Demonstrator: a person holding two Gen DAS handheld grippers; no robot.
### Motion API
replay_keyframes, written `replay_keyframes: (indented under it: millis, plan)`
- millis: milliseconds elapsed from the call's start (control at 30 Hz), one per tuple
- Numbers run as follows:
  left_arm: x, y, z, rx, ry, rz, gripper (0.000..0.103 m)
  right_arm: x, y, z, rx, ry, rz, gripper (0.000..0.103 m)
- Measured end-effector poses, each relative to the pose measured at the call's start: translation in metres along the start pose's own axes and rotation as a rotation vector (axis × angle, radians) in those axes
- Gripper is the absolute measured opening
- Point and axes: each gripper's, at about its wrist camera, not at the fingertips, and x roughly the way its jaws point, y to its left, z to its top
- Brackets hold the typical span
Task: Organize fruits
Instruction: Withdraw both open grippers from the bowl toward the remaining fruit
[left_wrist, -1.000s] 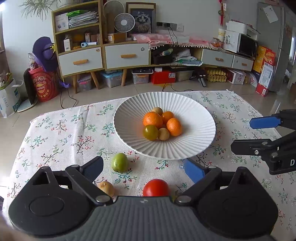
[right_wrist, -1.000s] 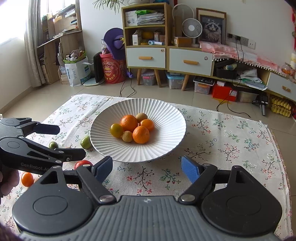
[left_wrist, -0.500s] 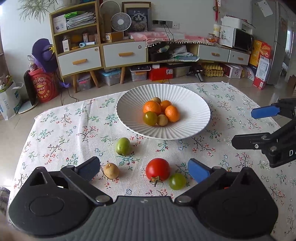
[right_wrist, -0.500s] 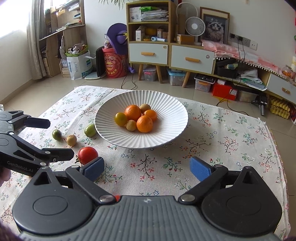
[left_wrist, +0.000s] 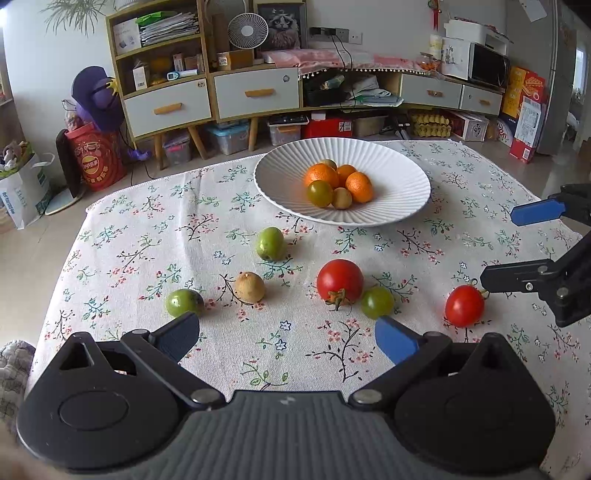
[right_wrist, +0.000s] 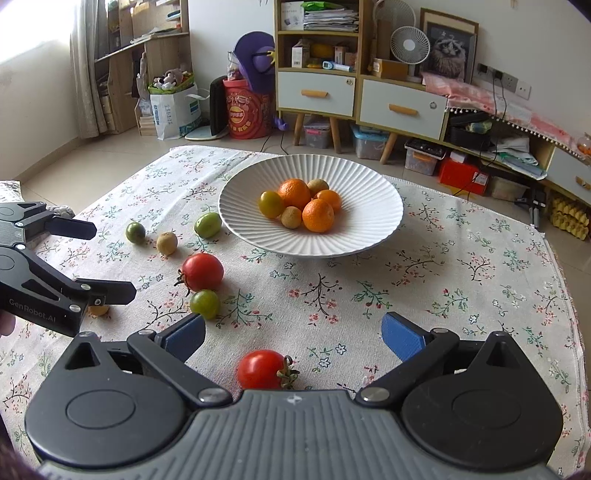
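A white ribbed plate (left_wrist: 406, 199) holds several oranges (left_wrist: 321, 175) and small fruits. On the flowered cloth before it lie a light green fruit (left_wrist: 270, 243), a brown fruit (left_wrist: 250, 287), a green tomato (left_wrist: 183, 302), a large red tomato (left_wrist: 340, 280) and a green one (left_wrist: 377, 302) beside it. My left gripper (left_wrist: 288, 332) is open over bare cloth. My right gripper (right_wrist: 293, 334) has its jaws opening; a small red tomato (right_wrist: 264, 369) lies on the cloth between the fingers near their base, untouched.
The right gripper (left_wrist: 498, 246) shows at the right edge of the left wrist view, just above the small red tomato (left_wrist: 464, 305). The left gripper (right_wrist: 112, 260) partly hides a small orange-brown fruit (right_wrist: 99, 309). Cabinets (left_wrist: 255, 92) and boxes stand behind the table.
Both views have drawn back from the plate toward the near side of the table, bringing more loose fruit into sight. The right gripper's fingers have spread wider.
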Motion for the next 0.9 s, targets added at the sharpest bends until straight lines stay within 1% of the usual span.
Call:
replay_keyframes:
  millis: [567, 833, 900]
  plan:
    - [-0.013, 0.020, -0.037, -0.008, 0.024, 0.038, 0.099, 0.009, 0.022, -0.029, -0.045, 0.091, 0.026, 0.102]
    - [-0.012, 0.031, -0.054, -0.025, 0.056, 0.047, 0.099, 0.017, 0.029, -0.045, -0.082, 0.137, 0.015, 0.102]
    - [-0.009, 0.031, -0.059, -0.027, 0.075, 0.046, 0.099, 0.019, 0.028, -0.048, -0.079, 0.136, 0.017, 0.102]
